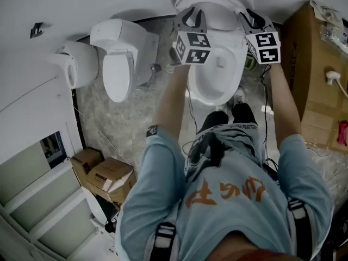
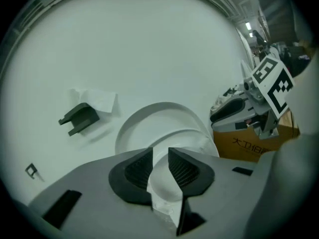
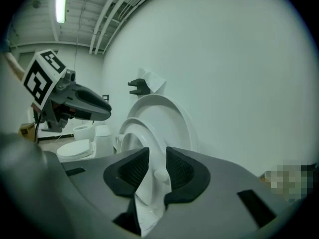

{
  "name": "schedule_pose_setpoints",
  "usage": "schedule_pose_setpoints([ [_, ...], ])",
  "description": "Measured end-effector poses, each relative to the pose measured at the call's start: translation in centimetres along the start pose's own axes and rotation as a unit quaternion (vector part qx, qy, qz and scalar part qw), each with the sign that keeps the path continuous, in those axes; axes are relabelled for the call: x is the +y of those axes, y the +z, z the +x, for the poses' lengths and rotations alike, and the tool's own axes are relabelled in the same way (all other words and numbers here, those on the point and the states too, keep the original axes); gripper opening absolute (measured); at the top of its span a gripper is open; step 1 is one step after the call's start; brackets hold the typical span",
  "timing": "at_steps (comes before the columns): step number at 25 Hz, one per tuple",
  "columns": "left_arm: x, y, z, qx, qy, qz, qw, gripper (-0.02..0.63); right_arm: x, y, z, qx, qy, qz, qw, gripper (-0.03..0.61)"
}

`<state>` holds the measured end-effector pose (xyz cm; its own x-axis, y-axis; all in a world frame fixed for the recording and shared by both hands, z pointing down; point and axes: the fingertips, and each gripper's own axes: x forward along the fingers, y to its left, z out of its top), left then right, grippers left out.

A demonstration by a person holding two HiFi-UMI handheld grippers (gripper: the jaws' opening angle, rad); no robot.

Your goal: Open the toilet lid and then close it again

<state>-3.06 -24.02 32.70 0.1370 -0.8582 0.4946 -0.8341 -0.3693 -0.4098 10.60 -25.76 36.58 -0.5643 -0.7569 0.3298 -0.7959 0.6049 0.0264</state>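
The left gripper (image 2: 160, 166) and right gripper (image 3: 157, 168) stand narrowly parted, clasping nothing; a careless nudge could send the upright toilet lid (image 3: 177, 121) slamming down

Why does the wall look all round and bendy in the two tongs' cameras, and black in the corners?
Left gripper view: a wide-angle lens bows the wall and leaves the corners dark. Right gripper view: the same bowing, and the ceiling light glares bright. Head view: lines run straighter, the light is dim and even, and the toilet looks sharp.
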Motion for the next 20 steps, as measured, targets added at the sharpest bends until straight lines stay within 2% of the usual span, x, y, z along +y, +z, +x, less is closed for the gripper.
schedule_pose_setpoints([
  [1, -0.1, 0.1, 1.1, 0.007, -0.005, 0.020, 0.9998, 0.127, -0.1, -0.6, 0.8, 0.007, 0.009, -0.009, 1.000, 0.129],
  [5, 0.1, 0.7, 5.3, 0.033, -0.020, 0.091, 0.9951, 0.177, -0.5, -2.6, 3.8, 0.030, 0.039, -0.054, 0.997, 0.164],
  [10, 0.2, -0.1, 9.1, 0.071, -0.044, 0.181, 0.9800, 0.230, -1.3, -2.3, 6.2, 0.030, 0.039, -0.110, 0.993, 0.179],
  [14, 0.4, -0.8, 10.8, 0.084, -0.048, 0.209, 0.9731, 0.233, -1.5, -2.1, 7.5, 0.024, 0.051, -0.138, 0.989, 0.173],
  [16, 0.1, -1.1, 11.3, 0.091, -0.054, 0.217, 0.9704, 0.229, -1.4, -2.4, 7.7, 0.020, 0.056, -0.149, 0.987, 0.139],
  [20, -0.2, -1.2, 11.2, 0.098, -0.062, 0.232, 0.9657, 0.215, -1.3, -2.3, 7.3, 0.020, 0.061, -0.137, 0.988, 0.100],
])
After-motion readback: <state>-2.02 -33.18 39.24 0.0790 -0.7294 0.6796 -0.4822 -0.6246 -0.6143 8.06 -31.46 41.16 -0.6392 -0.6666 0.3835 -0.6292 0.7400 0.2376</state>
